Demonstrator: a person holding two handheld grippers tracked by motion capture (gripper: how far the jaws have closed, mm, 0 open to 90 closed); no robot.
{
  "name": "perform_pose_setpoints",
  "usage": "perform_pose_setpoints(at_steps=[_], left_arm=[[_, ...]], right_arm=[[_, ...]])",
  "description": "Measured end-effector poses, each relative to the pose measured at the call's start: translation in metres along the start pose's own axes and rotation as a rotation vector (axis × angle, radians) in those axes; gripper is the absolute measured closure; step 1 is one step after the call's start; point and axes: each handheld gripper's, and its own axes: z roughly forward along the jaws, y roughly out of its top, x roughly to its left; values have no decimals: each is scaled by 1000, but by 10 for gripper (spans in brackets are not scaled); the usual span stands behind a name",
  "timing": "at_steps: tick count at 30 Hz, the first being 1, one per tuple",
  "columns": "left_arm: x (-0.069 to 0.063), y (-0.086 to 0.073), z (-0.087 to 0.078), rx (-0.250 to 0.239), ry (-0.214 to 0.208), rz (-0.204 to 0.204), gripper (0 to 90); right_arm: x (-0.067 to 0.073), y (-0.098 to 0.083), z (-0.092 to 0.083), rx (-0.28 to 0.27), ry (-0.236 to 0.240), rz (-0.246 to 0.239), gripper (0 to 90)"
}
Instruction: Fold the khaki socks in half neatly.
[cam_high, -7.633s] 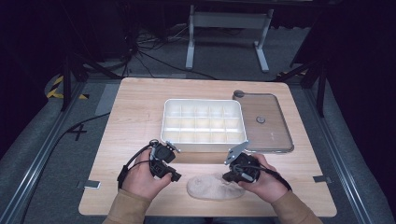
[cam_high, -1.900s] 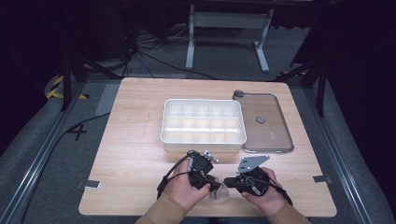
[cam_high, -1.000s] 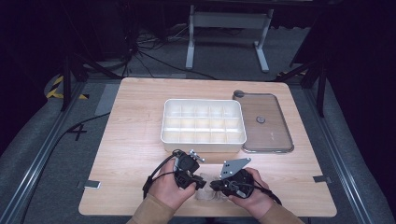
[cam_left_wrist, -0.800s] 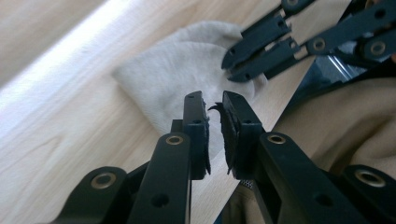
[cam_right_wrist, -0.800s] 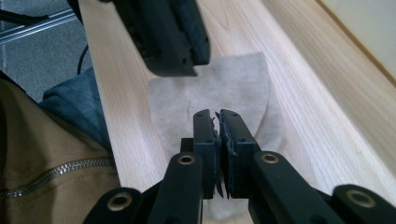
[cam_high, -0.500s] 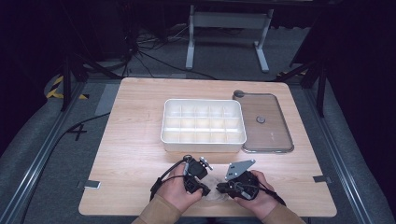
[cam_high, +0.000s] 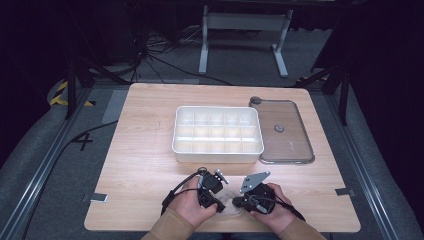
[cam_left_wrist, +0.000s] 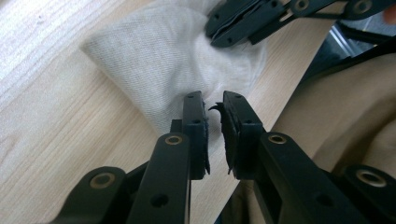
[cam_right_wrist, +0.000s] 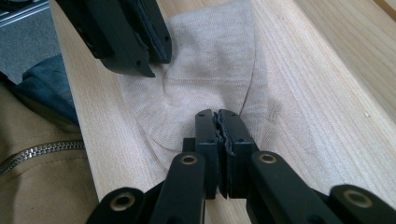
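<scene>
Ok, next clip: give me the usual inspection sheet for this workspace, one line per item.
Surface: light wooden table, no marks or spills seen.
Job's things: pale cloth lying crumpled at the near edge; white divided tray mid-table, compartments look empty; clear lid flat to its right.
Clutter: nothing seen on the table.
Grippers: left gripper at the cloth's edge, jaws a little apart; right gripper closed, pinching a fold of the cloth.
Cables: black cable looping from the left gripper; more cables on the floor beyond the table.
Surroundings: dark room, grey floor, metal stand behind the table.
</scene>
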Motion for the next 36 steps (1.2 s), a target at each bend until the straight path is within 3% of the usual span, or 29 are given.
perform_pose_setpoints(at_steps=[10,17,24,29,33,36], left_arm=[[14,-7,-20,-70,15,-38,781],[23,-10,-22,-81,31,-63,749],[32,-14,-17,-60,50,-74,751],[33,-16,-15,-80,78,-49,719],[34,-19,-14,-107,69,-11,691],[36,-20,-14,-121,48,-18,698]], right_arm=[[0,0,1,1,-7,-4,875],[1,0,0,3,-8,-6,876],[0,0,0,3,-11,-7,886],[-2,-1,0,0,-13,-5,888],[0,0,-1,-4,-23,-9,888],[1,2,-4,-20,-24,-7,888]])
